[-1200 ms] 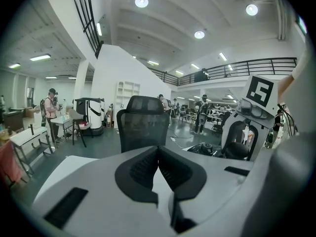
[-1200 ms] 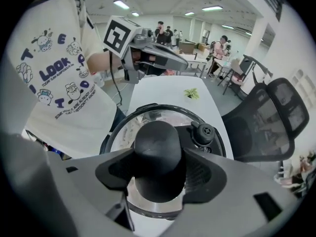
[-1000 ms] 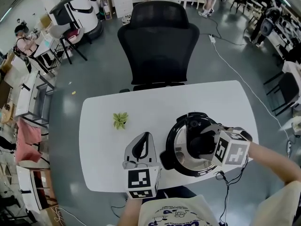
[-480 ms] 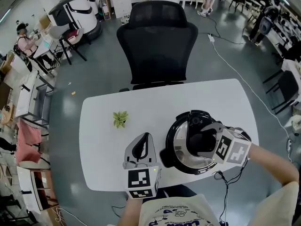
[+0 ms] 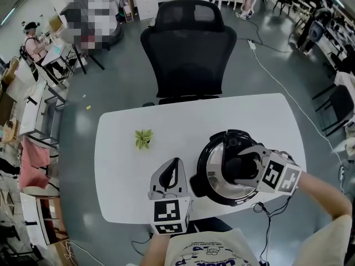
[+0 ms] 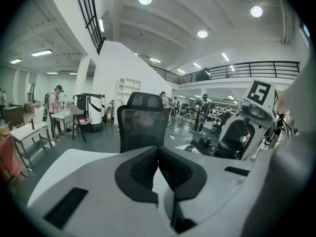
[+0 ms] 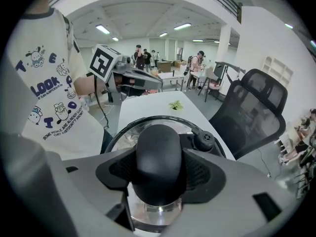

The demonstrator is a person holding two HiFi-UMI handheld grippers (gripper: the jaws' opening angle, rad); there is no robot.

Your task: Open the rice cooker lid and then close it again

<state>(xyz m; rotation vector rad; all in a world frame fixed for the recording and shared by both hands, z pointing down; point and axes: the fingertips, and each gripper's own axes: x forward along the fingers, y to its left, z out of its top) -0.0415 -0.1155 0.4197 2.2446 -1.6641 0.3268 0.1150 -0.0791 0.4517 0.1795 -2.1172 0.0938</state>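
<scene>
The right gripper (image 7: 158, 174) is clamped on the rounded black handle (image 7: 158, 157) of the glass lid (image 5: 213, 173), which appears seated on the rice cooker (image 5: 201, 188) at the near right of the table (image 5: 127, 165). The left gripper (image 5: 175, 168) hangs just left of the cooker, jaws pressed together on nothing and touching nothing. Hazard: the handle is smooth and domed, so a tilted lift may let it slide out of the pads and drop the lid onto the rim. Hazard: with the body unbraced and close to the near edge, a sideways pull could drag it toward the cable (image 5: 265, 212) there. The surface is plain white, bearing only a small plant (image 5: 143, 139) at the far left. Beyond it stands a black office chair (image 5: 188, 49) on a grey floor (image 5: 111, 76), with workbenches and people well apart.
</scene>
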